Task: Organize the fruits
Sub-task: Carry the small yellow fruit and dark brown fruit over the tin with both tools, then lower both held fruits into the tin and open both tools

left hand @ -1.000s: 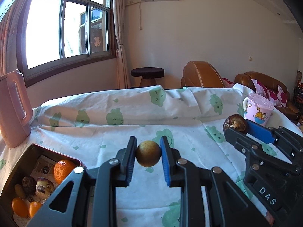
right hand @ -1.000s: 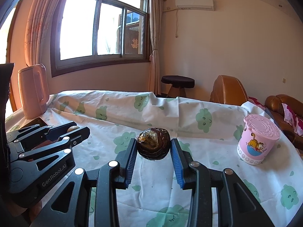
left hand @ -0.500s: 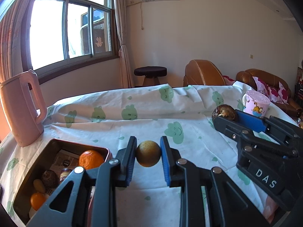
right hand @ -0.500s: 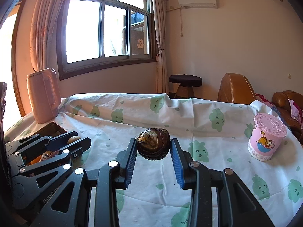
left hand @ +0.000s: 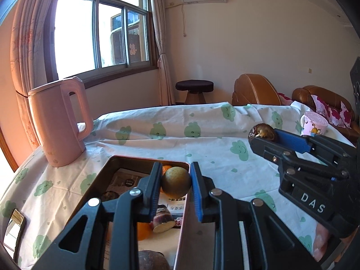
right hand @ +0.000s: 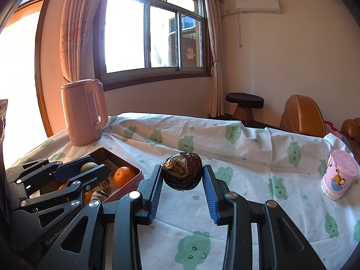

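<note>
My left gripper (left hand: 176, 183) is shut on a small round yellow-brown fruit (left hand: 176, 185) and holds it above the right part of a brown metal tin (left hand: 144, 159). The tin holds oranges (right hand: 124, 176), a cut brown fruit (left hand: 162, 220) and other dark fruits. My right gripper (right hand: 182, 176) is shut on a dark brown rough-skinned fruit (right hand: 182, 173), held over the tablecloth to the right of the tin. In the left wrist view, the right gripper (left hand: 265, 136) shows at the right with its dark fruit (left hand: 262, 133). The right wrist view has the left gripper (right hand: 90, 168) over the tin (right hand: 132, 166).
A pink kettle (left hand: 57, 121) stands behind the tin at the table's left. A pink cartoon cup (right hand: 338, 176) stands at the far right. The table wears a white cloth with green clouds (right hand: 225, 157). A phone-like object (left hand: 14, 227) lies at the front left edge.
Both grippers have swung left with their fruits. The tin has come from the left edge to under the left gripper, and the kettle now stands nearer the middle of both views.
</note>
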A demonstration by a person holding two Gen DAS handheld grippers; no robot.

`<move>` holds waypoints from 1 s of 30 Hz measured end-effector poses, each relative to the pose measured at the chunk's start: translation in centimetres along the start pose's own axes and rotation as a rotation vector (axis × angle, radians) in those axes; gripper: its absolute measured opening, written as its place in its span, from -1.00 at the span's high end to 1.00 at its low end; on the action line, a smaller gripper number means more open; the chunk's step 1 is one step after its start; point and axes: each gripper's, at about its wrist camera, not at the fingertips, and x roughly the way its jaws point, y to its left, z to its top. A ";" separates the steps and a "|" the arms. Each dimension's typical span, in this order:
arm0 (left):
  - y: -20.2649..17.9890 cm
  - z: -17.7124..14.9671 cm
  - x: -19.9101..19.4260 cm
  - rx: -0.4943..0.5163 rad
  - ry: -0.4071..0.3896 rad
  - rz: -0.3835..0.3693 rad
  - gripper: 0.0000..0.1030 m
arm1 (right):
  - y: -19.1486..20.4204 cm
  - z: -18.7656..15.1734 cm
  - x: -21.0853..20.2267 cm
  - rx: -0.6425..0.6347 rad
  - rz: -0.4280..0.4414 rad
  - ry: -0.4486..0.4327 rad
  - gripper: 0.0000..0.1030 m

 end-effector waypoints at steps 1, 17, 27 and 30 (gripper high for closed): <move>0.4 -0.1 -0.1 -0.002 -0.002 0.010 0.48 | 0.4 0.0 0.1 -0.001 0.008 0.002 0.26; 6.4 -1.4 -0.2 -0.074 0.031 0.092 0.48 | 6.3 0.2 1.5 -0.065 0.092 0.026 0.26; 9.2 -2.2 0.2 -0.112 0.054 0.125 0.48 | 9.1 0.2 2.5 -0.098 0.136 0.046 0.26; 9.7 -2.4 0.2 -0.120 0.061 0.126 0.48 | 10.0 0.0 2.9 -0.110 0.145 0.058 0.26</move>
